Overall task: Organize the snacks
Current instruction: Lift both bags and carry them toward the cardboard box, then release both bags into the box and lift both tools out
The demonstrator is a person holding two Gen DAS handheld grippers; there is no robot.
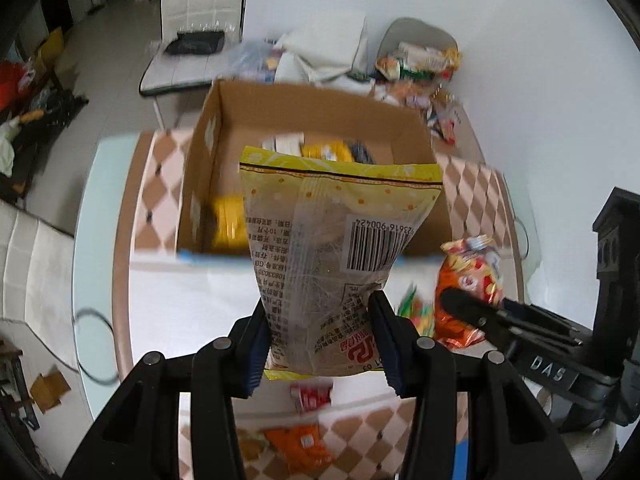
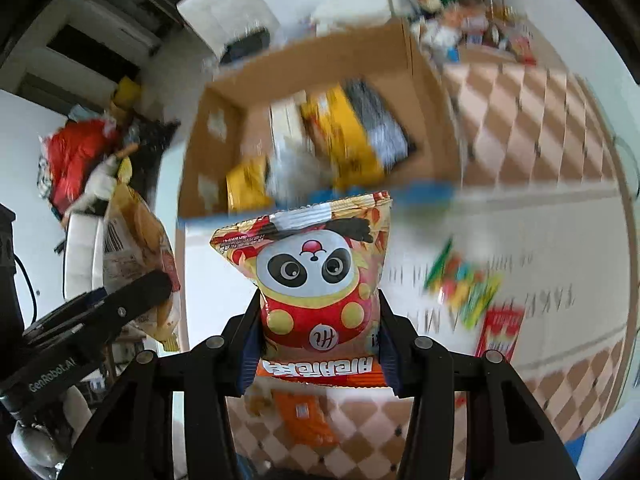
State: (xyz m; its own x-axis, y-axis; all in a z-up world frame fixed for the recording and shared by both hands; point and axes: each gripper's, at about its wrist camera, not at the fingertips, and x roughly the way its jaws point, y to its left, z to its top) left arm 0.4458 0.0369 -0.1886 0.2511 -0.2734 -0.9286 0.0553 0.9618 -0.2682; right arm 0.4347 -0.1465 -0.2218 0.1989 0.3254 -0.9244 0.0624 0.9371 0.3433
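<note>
Both packs are up in the air! The left hand-held gripper [image 1: 318, 334] pinches a yellow-trimmed clear snack bag [image 1: 332, 248]; the right hand-held gripper [image 2: 320, 344] clamps a red panda-print crisp packet [image 2: 312, 280]. Each hangs near the open brown cardboard box [image 1: 280, 120] on the table [image 1: 192, 300]. Next, I reckon: carry over the rim, then release.
</note>
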